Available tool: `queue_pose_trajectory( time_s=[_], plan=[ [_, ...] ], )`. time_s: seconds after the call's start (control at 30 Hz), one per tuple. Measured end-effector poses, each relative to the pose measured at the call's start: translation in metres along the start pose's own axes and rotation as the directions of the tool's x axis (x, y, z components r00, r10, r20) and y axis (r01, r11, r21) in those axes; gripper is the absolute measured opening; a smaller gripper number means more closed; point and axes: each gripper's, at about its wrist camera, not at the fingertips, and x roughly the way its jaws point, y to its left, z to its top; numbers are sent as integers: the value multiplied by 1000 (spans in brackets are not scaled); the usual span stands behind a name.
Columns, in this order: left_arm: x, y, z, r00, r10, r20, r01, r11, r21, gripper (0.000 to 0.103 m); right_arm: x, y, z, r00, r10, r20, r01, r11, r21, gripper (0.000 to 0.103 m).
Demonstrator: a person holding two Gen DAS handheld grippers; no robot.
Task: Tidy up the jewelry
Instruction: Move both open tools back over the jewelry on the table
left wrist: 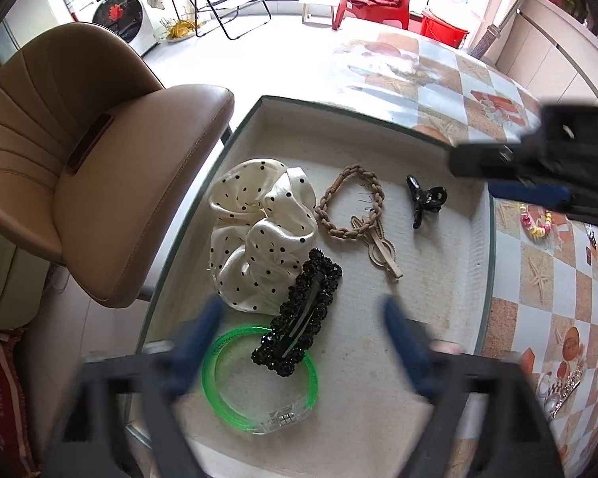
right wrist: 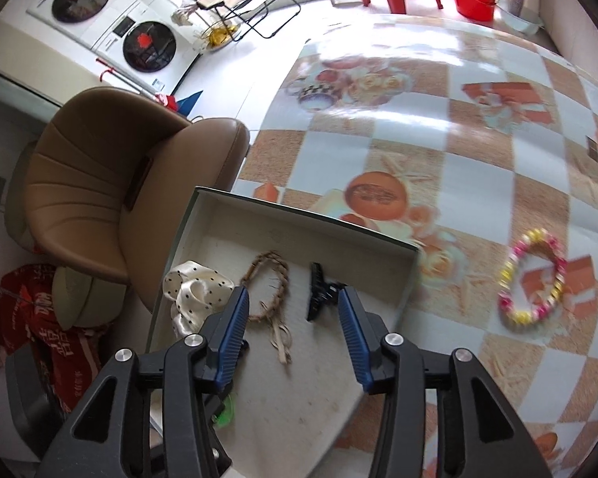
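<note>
A shallow beige box [left wrist: 430,302] [right wrist: 259,235] holds a white polka-dot scrunchie [left wrist: 255,231] [right wrist: 191,290], a braided tan hair tie [left wrist: 349,207] [right wrist: 269,283], a beige clip [left wrist: 382,253] [right wrist: 281,336], a black claw clip [left wrist: 424,199] [right wrist: 319,296], a black beaded barrette [left wrist: 301,312] and a green bangle [left wrist: 259,378]. My left gripper [left wrist: 303,342] is open above the bangle and barrette, holding nothing. My right gripper [right wrist: 293,326] is open and empty over the box; it shows in the left wrist view [left wrist: 538,167] too. A pink-and-yellow bead bracelet [right wrist: 532,281] [left wrist: 534,221] lies on the tablecloth right of the box.
The box sits at the left edge of a table with a checked orange-and-white cloth [right wrist: 478,151]. A tan padded chair [left wrist: 79,159] [right wrist: 111,191] stands close beside that edge. More small jewelry [left wrist: 562,390] lies on the cloth at the right.
</note>
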Motion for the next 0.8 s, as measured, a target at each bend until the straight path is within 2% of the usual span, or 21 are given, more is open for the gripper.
queue_pose_trajectory(
  time_s=[0.3,0.33,0.63,0.7,0.8],
  plan=[
    [-11,-10,-6,1000,12,3,-12,999,30,94,-42,-41,-31,1000,-16,21,15,999,52,59],
    [-13,-11,-7,1000,12,2,-12,999,32,103,-46,-44,-34,1000,-18,23,17,998,58,60],
    [-29,-24,-8,1000,13,22,-15,997,81,103,-84,-87,-70,998,-52,46,45,989,138,72],
    [-34,-33,-8,1000,6,28,-9,995,104,103,-92,-100,-81,997,-59,49,50,984,172,81],
    [-41,-48,-10,999,-9,34,4,990,140,103,-101,-118,-98,996,-80,44,68,972,224,81]
  ],
)
